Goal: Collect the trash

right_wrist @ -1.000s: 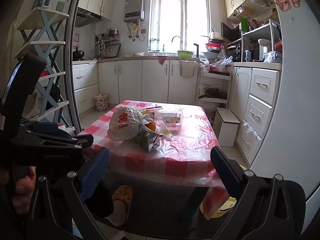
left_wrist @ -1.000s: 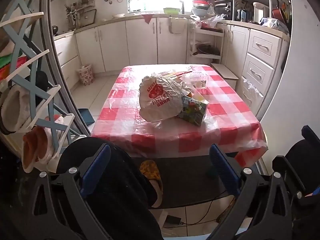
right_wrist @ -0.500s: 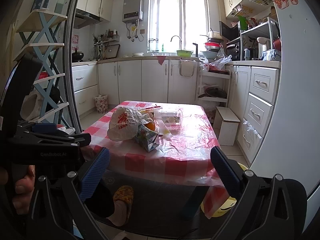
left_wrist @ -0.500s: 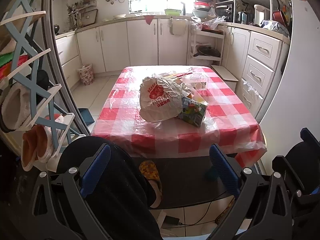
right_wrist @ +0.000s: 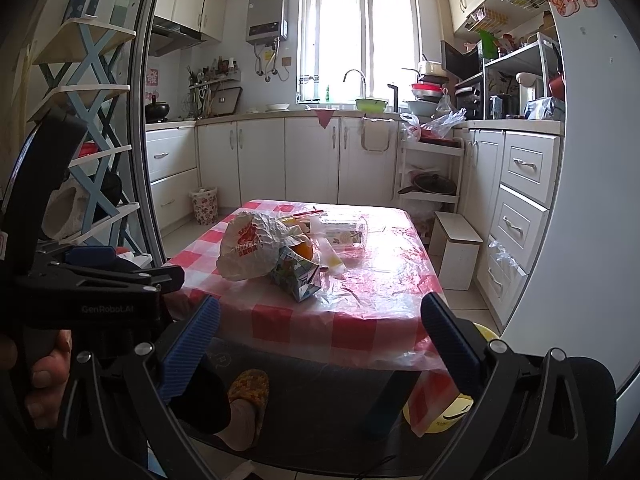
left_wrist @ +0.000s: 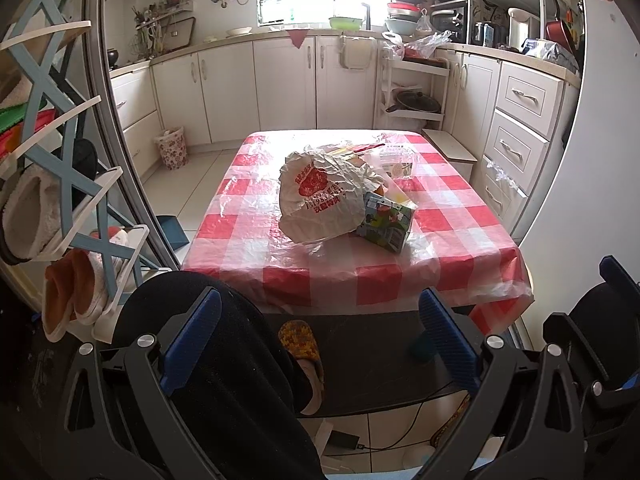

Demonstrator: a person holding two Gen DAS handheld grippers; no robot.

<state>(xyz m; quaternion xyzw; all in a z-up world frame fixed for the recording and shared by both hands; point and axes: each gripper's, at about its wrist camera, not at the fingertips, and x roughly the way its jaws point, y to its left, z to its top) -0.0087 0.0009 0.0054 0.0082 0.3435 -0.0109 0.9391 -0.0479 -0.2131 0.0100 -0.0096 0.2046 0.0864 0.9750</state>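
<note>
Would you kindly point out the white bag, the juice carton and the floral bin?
white bag [left_wrist: 320, 196]: left wrist view, red print.
juice carton [left_wrist: 386, 224]: left wrist view, front face.
floral bin [right_wrist: 204, 206]: right wrist view, side wall.

- red and white checks are covering the tablecloth [left_wrist: 452, 236]
- red print is showing on the white bag [left_wrist: 320, 196]
- blue pads are lining both grippers' fingers [right_wrist: 188, 344]
- a floral pattern is wrapping the small bin [left_wrist: 172, 148]

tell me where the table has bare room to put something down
The near strip of the table, between its front edge and the white bag, is bare, as are the left side beside the bag and the right side past the carton. The middle and far end are crowded: bag, carton and clear box sit bunched together.
</note>
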